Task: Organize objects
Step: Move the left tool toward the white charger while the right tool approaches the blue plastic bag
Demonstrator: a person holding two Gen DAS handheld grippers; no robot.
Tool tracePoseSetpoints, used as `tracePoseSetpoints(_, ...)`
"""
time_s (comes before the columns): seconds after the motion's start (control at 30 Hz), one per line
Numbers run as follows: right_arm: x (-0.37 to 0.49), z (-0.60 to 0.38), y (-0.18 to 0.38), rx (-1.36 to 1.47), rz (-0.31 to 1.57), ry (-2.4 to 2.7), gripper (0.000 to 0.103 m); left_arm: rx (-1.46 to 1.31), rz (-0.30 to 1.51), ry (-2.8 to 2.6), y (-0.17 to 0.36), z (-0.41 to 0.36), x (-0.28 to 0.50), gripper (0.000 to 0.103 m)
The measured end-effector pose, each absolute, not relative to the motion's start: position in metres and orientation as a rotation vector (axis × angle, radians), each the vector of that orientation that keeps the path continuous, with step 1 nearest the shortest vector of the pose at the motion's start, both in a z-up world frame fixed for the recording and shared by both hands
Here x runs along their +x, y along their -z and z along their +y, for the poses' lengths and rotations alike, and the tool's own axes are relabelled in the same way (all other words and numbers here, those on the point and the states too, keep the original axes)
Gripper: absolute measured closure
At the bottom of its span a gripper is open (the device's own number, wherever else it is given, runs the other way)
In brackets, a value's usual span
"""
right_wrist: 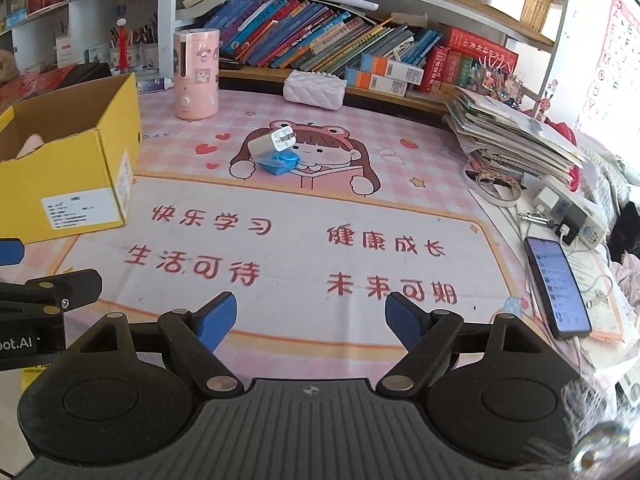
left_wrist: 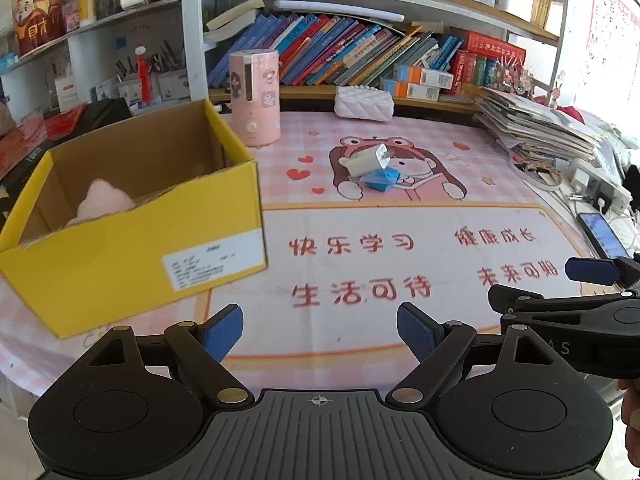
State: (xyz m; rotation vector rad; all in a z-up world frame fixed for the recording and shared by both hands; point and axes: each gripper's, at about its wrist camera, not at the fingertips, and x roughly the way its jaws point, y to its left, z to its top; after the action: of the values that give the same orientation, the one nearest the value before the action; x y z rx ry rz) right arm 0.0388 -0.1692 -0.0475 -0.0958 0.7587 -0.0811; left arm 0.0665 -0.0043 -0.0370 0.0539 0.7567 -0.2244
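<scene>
A pink checked cartoon desk mat (right_wrist: pixel 420 216) covers the table. On it stand an open yellow cardboard box (left_wrist: pixel 132 248), a pink cylindrical humidifier (right_wrist: pixel 196 76), a white quilted pouch (right_wrist: pixel 314 90), and a white charger plug (right_wrist: pixel 272 142) leaning on blue crumpled plastic (right_wrist: pixel 280 162).

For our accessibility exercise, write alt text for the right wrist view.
An open gripper hovers over a pink desk mat; a white charger leans on a blue packet mid-mat. A yellow box stands left, a phone right.

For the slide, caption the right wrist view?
Open right gripper faces white charger resting on blue packet; yellow box at left.
</scene>
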Motion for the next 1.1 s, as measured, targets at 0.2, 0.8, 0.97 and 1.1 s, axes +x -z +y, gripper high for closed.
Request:
tracePoseSetpoints(0.2,0.073,-0.189,0.049,-0.097,0.767,0.054,0.022,0.045,0.763,0.200,0.038,-0.026,0.095,0.017)
tracePoseSetpoints(0.8,0.160,-0.246,0.049,-0.105,0.758,-0.058,0.022,0.014,0.759,0.115,0.038,-0.084,0.156,0.017)
tracePoseSetpoints(0.97,0.173,-0.257,0.050,-0.099,0.749,-0.081,0.022,0.008,0.750,0.095,0.039,-0.093,0.164,0.017)
tracePoseSetpoints(1.1,0.181,-0.264,0.049,-0.084,0.733,-0.099,0.022,0.005,0.741,0.067,0.037,-0.096,0.172,0.017)
